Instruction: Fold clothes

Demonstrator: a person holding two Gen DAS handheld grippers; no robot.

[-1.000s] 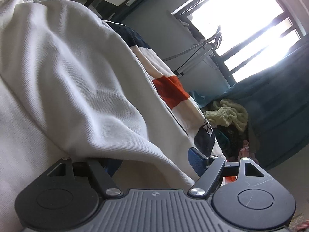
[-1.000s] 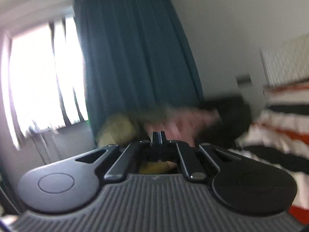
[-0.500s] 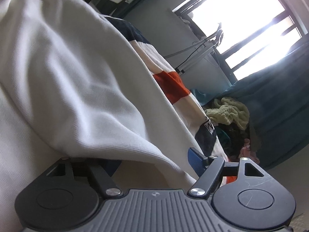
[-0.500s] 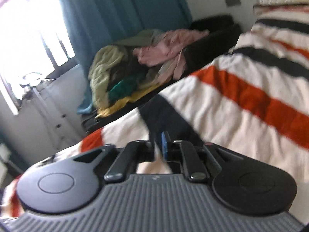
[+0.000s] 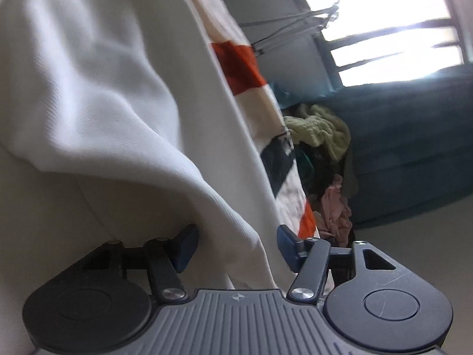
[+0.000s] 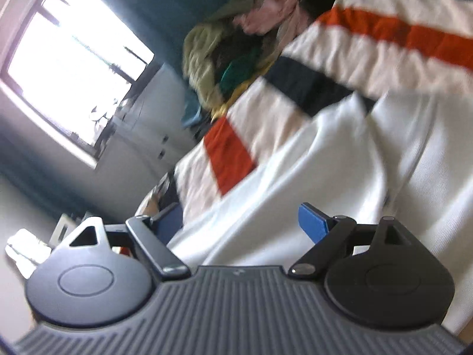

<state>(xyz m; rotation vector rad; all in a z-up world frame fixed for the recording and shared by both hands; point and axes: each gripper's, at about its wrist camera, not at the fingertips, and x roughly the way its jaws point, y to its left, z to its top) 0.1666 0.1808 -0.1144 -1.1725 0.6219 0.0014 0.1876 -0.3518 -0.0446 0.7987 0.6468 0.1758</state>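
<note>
A white knit garment (image 5: pixel 97 94) lies on a bed with a striped cover in white, orange and black (image 5: pixel 239 62). My left gripper (image 5: pixel 235 247) is open, and a fold of the garment's edge hangs between its blue pads without being clamped. In the right wrist view the same white garment (image 6: pixel 340 159) lies on the striped cover (image 6: pixel 393 29). My right gripper (image 6: pixel 242 222) is open wide, low over the garment's edge, which runs between its pads.
A pile of mixed clothes (image 5: pixel 322 136), also seen in the right wrist view (image 6: pixel 236 44), sits beyond the bed's end. Behind it are a blue curtain (image 5: pixel 414 148), a bright window (image 6: pixel 68 68) and a white cabinet (image 6: pixel 147 124).
My right gripper swung down from facing the curtain to the bed and opened from shut to wide over the garment's edge. My left gripper closed in slightly, its jaws narrower around the fold.
</note>
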